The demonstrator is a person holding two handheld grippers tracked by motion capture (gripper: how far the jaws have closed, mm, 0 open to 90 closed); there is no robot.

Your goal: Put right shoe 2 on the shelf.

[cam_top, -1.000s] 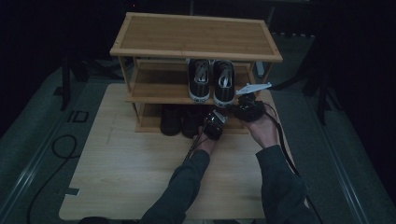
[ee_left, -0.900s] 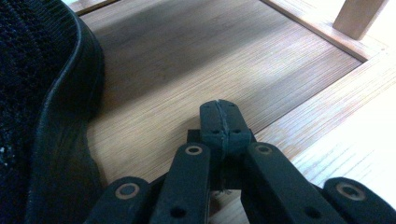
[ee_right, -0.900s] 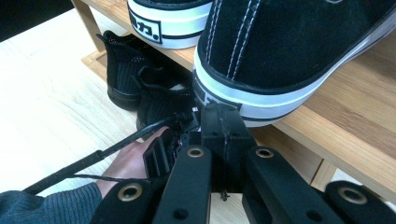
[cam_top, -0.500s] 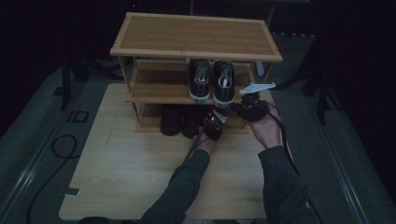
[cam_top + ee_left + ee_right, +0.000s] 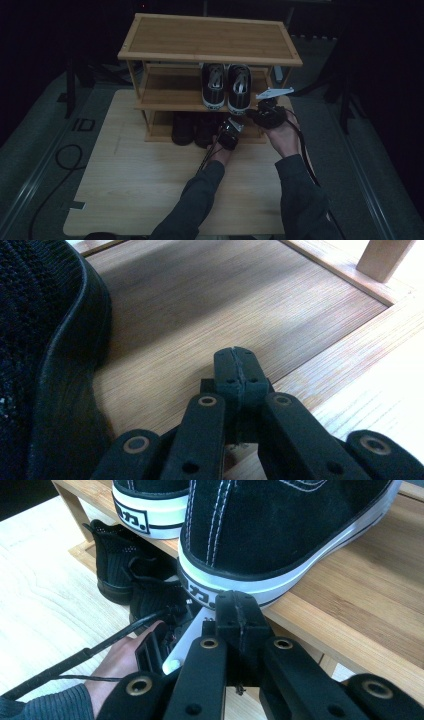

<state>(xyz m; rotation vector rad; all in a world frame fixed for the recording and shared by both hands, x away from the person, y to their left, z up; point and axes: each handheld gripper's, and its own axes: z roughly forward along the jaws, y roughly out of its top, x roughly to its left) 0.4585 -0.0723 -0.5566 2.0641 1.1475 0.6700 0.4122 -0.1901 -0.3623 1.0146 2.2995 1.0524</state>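
A pair of black sneakers with white soles (image 5: 226,86) stands heel-out on the middle shelf of a bamboo shoe rack (image 5: 210,37). A pair of black mesh shoes (image 5: 192,129) sits on the bottom shelf. My left gripper (image 5: 226,131) is shut and empty; in the left gripper view its tips (image 5: 236,367) hover over the bottom shelf board (image 5: 210,305), just right of a mesh shoe (image 5: 45,340). My right gripper (image 5: 254,113) is also shut and empty. Its tips (image 5: 237,612) sit right at the heel of the right-hand sneaker (image 5: 280,525).
The rack stands at the back of a light wooden board (image 5: 145,185) on grey flooring. A rack post (image 5: 382,257) rises right of the left gripper. A black cable (image 5: 60,160) loops on the floor at the left. The person's left hand (image 5: 120,665) lies below the right gripper.
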